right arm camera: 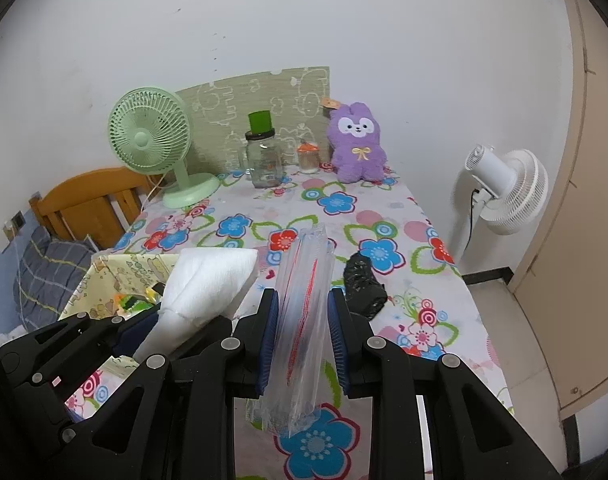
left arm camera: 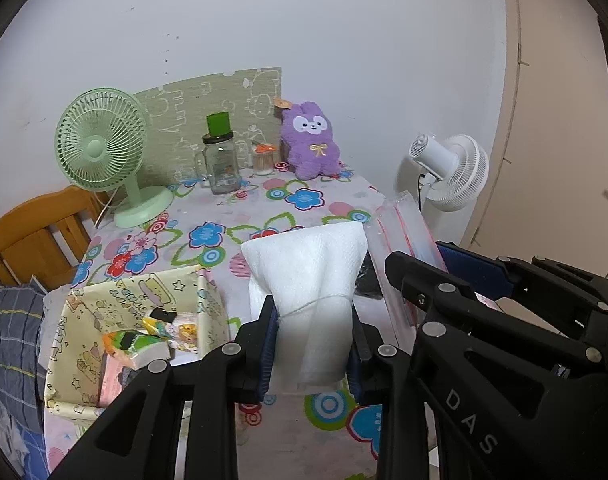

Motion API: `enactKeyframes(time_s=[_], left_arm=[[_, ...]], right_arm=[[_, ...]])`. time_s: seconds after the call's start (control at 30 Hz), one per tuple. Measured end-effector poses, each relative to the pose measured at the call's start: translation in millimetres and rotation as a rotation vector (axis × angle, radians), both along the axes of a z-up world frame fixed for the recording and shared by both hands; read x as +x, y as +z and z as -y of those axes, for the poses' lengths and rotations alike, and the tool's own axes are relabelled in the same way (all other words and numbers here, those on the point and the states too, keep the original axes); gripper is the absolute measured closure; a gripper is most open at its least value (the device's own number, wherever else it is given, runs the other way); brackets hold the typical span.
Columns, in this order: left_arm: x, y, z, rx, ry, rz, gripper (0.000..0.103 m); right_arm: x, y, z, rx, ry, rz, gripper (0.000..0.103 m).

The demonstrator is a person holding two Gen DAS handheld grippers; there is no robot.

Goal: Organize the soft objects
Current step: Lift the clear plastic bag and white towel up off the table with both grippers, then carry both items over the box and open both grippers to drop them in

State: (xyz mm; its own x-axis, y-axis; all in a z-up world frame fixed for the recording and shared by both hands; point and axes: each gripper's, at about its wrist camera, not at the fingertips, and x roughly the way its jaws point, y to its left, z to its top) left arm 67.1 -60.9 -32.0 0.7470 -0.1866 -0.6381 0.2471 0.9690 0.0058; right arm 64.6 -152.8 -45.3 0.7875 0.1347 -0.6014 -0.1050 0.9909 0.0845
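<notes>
Left gripper (left arm camera: 312, 344) jaws clamped on white folded tissue stack (left arm camera: 308, 280), right gripper (right arm camera: 304, 336) jaws pinching clear zip bags (right arm camera: 304, 300), both above floral counter (right arm camera: 384, 220).

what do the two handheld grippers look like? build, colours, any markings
Both match: the left gripper and the right gripper are matte black plastic linkage frames with round silver pivot pins and triangular cut-outs. Their fingers carry blue ribbed pads. The right gripper's body, in the left wrist view, bears white letters "DAS". No cables, hands or sleeves show.
</notes>
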Motion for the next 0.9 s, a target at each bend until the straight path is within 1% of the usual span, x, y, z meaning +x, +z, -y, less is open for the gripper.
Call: enactKeyframes(time_s=[0.9], left_arm=[[21.4,-0.6,-67.8,-0.005,0.13,-0.01,0.074]], right_arm=[[33.5,0.9,-68.8,-0.003,0.128,-0.02,0.075]])
